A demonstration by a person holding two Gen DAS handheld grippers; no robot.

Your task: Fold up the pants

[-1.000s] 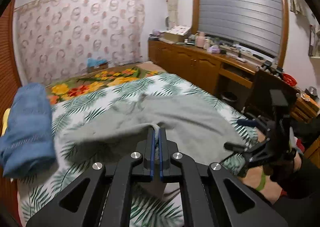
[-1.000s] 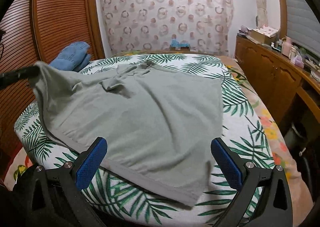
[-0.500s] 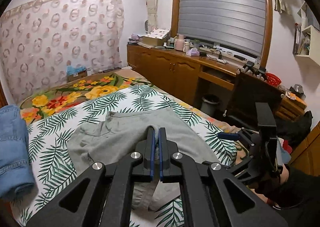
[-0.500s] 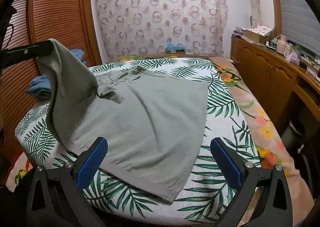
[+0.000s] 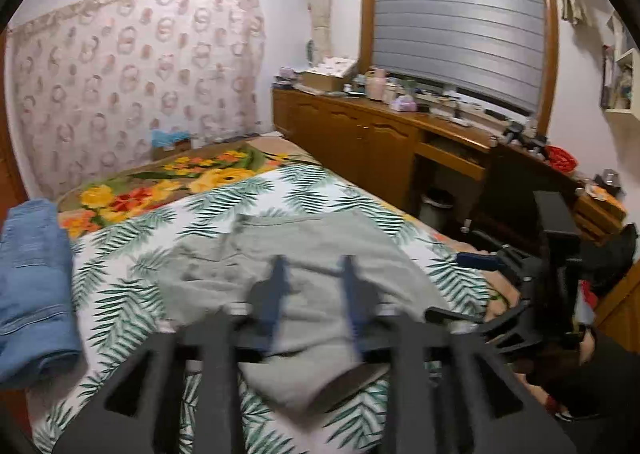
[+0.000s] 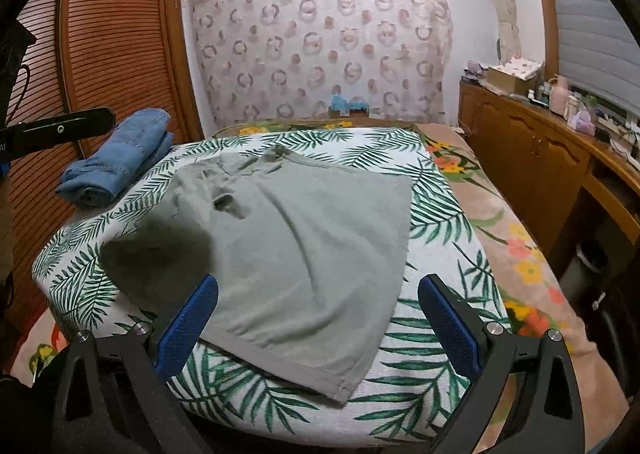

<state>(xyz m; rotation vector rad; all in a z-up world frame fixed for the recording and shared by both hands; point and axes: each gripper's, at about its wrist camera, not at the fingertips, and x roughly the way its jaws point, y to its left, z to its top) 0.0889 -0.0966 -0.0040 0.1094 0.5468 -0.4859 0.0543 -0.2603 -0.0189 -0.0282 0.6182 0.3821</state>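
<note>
The grey pants (image 6: 304, 238) lie on the palm-leaf bedspread (image 6: 436, 214), one side folded over into a blurred falling flap (image 6: 160, 250) at the left. They also show in the left wrist view (image 5: 320, 274). My left gripper (image 5: 314, 294) is motion-blurred, its jaws apart and empty above the pants. My right gripper (image 6: 316, 318) is open and empty over the near hem. The right gripper also shows at the right of the left wrist view (image 5: 480, 286).
Folded blue jeans (image 6: 116, 162) lie on the bed's far left corner, also seen in the left wrist view (image 5: 32, 294). A wooden wardrobe (image 6: 104, 66) stands left. A wooden cabinet with clutter (image 6: 532, 150) runs along the right. A floral mat (image 6: 516, 250) borders the bed.
My left gripper has opened and let go of the grey pants; the lifted side has dropped onto the rest. The right gripper stays open, slightly higher.
</note>
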